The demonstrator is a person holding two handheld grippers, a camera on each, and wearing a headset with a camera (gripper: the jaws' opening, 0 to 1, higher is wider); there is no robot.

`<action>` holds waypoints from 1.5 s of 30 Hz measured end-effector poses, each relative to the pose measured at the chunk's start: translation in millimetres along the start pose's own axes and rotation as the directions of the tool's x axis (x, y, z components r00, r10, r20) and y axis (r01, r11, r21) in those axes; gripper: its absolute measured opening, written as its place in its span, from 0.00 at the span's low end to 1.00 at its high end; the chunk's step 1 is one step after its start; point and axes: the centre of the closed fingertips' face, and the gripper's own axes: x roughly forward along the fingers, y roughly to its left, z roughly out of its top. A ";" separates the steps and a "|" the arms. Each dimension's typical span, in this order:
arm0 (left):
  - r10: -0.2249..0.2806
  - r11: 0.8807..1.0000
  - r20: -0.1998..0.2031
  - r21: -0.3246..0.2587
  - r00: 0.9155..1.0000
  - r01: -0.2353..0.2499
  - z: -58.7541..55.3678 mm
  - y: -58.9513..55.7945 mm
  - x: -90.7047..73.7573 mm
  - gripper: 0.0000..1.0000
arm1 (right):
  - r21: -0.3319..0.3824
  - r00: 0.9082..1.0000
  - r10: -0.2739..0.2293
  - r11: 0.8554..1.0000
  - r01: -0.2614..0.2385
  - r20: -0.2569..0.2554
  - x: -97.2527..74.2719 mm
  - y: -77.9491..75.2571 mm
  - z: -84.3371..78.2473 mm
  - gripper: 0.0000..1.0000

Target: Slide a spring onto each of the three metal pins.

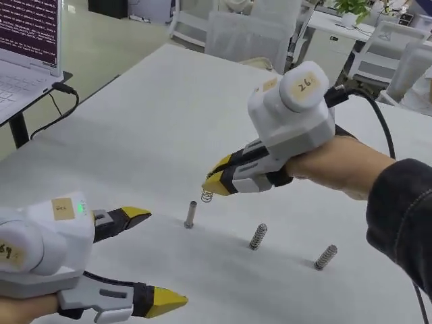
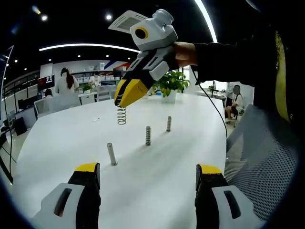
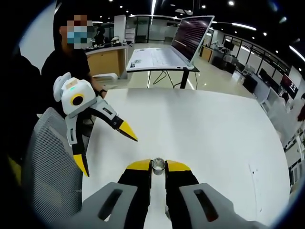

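Two yellow-tipped jaws of the left hand-held gripper [image 1: 152, 256] stand wide apart with nothing between them, low over the bench [image 1: 169, 115] by its near edge, toward the left end. Past them, further in from the near edge, three metal pins stand upright in a slanting row. The right-end pin [image 1: 325, 257], closest to the near edge, has a spring coiled around it, and so does the middle pin [image 1: 258, 236]. The left-end pin [image 1: 190, 214], farthest back in the row, is bare. Just above it and slightly to its right hangs the loose spring [image 1: 207, 196], clamped at its upper end between the tips of the right hand-held gripper [image 1: 214, 183], which comes in from the right side of the bench with a black cable [image 1: 378, 121] at its back. The lower end of the loose spring is clear of the pin's top, not touching it. In the right gripper view it sits end-on between the two jaws. Beyond the left edge of the bench an open laptop [image 1: 27, 40] sits on a separate desk, and white chairs [image 1: 243, 34] stand past the far edge.
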 end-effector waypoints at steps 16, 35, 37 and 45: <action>0.011 1.000 -0.002 -0.008 1.000 -0.011 -2.5 2.6 -4.6 0.77 | 0.047 1.000 -0.009 0.999 0.009 0.003 23.2 -9.7 -0.9 0.07; 0.012 1.000 -0.009 -0.015 1.000 -0.012 -6.1 4.9 -4.7 0.75 | 0.096 1.000 -0.005 0.995 0.006 -0.011 40.6 -17.5 -16.1 0.07; 0.011 1.000 -0.009 -0.015 1.000 -0.012 -6.1 5.0 -4.4 0.74 | 0.098 1.000 -0.003 0.995 0.004 -0.010 41.2 -17.3 -15.8 0.07; 0.012 1.000 -0.012 -0.019 1.000 -0.012 -8.0 6.6 -4.7 0.73 | 0.099 1.000 0.001 0.995 0.001 -0.018 45.2 -18.7 -19.2 0.07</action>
